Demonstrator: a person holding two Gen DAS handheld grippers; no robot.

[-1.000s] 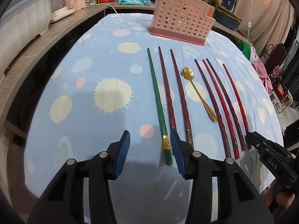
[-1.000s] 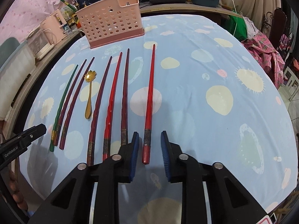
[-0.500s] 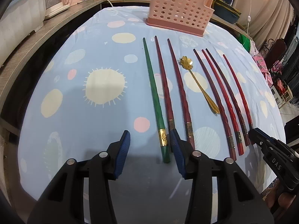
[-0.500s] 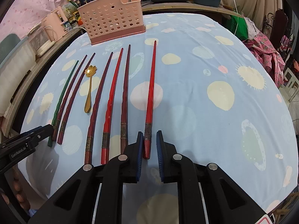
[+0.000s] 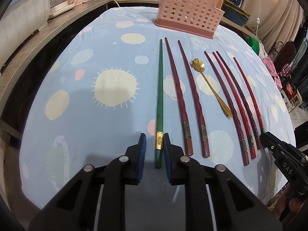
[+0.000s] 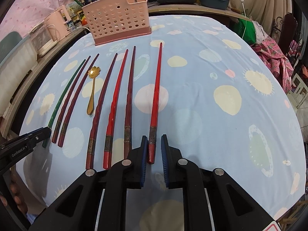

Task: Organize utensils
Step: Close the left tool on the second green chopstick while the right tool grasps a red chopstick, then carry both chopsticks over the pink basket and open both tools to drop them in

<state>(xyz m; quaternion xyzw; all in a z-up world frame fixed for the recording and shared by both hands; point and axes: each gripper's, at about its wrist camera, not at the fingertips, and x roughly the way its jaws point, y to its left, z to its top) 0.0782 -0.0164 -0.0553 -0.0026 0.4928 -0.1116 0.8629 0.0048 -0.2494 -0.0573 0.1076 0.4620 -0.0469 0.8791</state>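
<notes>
The left gripper (image 5: 154,150) is low over the counter (image 5: 107,115), at the near edge. Its jaws are partly open, with a small gap. The thick end of the green chopstick (image 5: 159,104) sits in that gap. One pad looks like it just touches the stick. The other pad is a little way off. So it is not pinched yet.

The right gripper (image 6: 154,150) is the same way at the other end of the row. Its jaws are narrow but not closed. The thick end of the bright red chopstick (image 6: 155,100) lies between them. One pad is right beside it, and the other has a small gap.

Both sticks point straight away from the grippers, toward the far side. Each gripper lines up with its own stick, so I think the next move is just to squeeze shut. A thin stick can roll or slip, so the squeeze needs to be square.

Between these two sticks lie more utensils, all side by side and pointing the same way. There are two dark red chopsticks (image 5: 177,96), then a gold spoon (image 5: 209,88) with a flower bowl, then three more red chopsticks (image 6: 115,104).

Far back stands the pink basket (image 5: 188,17) with holes. It is upright and well apart from the sticks. I think the utensils go there. None can be seen in it yet.
</notes>
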